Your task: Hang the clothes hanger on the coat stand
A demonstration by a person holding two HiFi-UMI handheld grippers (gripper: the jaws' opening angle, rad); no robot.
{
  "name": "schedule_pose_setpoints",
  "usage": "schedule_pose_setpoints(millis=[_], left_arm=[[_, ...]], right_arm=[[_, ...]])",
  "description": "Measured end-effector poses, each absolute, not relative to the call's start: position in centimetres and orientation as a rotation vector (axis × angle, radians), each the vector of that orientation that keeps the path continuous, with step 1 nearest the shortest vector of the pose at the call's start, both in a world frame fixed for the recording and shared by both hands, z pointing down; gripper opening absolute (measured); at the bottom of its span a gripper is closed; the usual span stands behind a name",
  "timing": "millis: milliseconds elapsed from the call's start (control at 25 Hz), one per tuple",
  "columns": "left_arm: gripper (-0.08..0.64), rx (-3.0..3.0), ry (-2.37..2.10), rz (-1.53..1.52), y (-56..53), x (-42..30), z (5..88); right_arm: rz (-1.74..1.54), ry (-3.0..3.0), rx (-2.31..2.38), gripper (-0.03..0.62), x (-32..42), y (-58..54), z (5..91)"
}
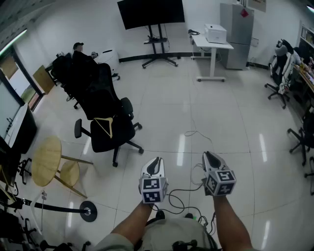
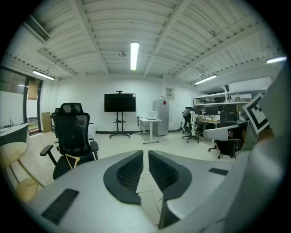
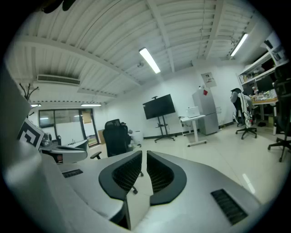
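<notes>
A wooden clothes hanger lies on the seat of a black office chair, left of middle in the head view. The left gripper view shows the hanger low on the same chair, some way off. A black pole on a round base, which looks like the coat stand, stands at the lower left. My left gripper and right gripper are held side by side over the floor, well short of the chair. Both are shut with nothing between the pads.
A round wooden stool stands left of the chair. Cables trail over the tiled floor by my feet. A TV on a wheeled stand, a white desk with a printer and more office chairs line the far and right sides.
</notes>
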State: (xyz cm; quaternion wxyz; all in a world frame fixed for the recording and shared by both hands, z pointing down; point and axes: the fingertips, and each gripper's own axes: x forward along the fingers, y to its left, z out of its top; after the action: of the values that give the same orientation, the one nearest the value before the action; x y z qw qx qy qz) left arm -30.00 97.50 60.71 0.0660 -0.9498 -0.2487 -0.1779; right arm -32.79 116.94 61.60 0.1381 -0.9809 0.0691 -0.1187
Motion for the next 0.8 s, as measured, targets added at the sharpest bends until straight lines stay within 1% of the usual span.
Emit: schedule_pose_setpoints(millis=[160, 360, 600, 720, 800], left_arm=[[0.063, -2.903, -0.725, -0.524, 95.7, -29.0, 61.0], [0.070, -2.958, -0.681, -0.514, 91.5, -25.7, 61.7], [0.069, -3.014, -0.608, -0.540, 83.7, -21.4, 63.9], [0.071, -3.042, -0.578, -0.565, 76.9, -17.9, 64.3], [0.072, -3.068, -0.574, -0.590, 67.7, -14.8, 63.7]], right_arm=[[-0.253, 0.308, -2.841, 0.017, -29.9, 114.0, 61.1], [-0.351, 0.386, -2.867, 0.017, -26.1, 108.4, 61.7], [-0.408, 0.423, -2.917, 0.017, -22.4, 101.3, 62.4], [-0.420, 0.447, -2.924, 0.017, -18.7, 94.6, 62.4], [-0.438, 0.446, -2.926, 0.017, -15.1, 85.5, 61.9]])
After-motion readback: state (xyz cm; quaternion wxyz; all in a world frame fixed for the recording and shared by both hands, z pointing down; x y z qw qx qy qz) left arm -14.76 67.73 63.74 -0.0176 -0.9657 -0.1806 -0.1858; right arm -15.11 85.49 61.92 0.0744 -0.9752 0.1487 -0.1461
